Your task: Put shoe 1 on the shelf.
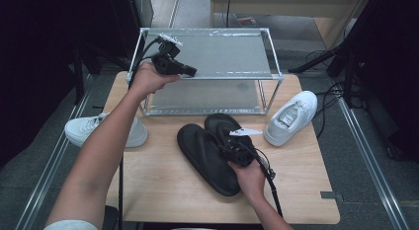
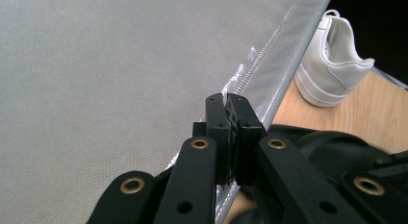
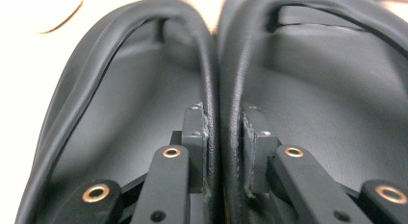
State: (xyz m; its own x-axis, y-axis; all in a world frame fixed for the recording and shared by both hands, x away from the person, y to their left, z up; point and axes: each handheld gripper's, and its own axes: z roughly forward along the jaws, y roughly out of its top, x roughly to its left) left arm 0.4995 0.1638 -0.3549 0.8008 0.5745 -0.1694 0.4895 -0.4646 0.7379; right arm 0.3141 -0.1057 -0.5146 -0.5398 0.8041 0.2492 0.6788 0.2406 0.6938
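Two black sandals (image 1: 203, 158) lie side by side in the middle of the wooden table (image 1: 163, 190). My right gripper (image 1: 229, 150) comes at them from the near side. In the right gripper view it (image 3: 223, 152) is shut on the inner straps (image 3: 226, 89) of both sandals, pinched together between its pads. My left gripper (image 1: 190, 70) is held up at the front left of the rack's top shelf (image 1: 222, 55). In the left gripper view it (image 2: 230, 106) is shut with nothing in it, just above the shelf's front rail (image 2: 269, 75).
The two-shelf metal rack (image 1: 269, 89) stands at the back of the table. One white sneaker (image 1: 291, 116) sits to its right, also visible as the sneaker (image 2: 332, 65) in the left gripper view. Another white sneaker (image 1: 106, 131) overhangs the table's left edge.
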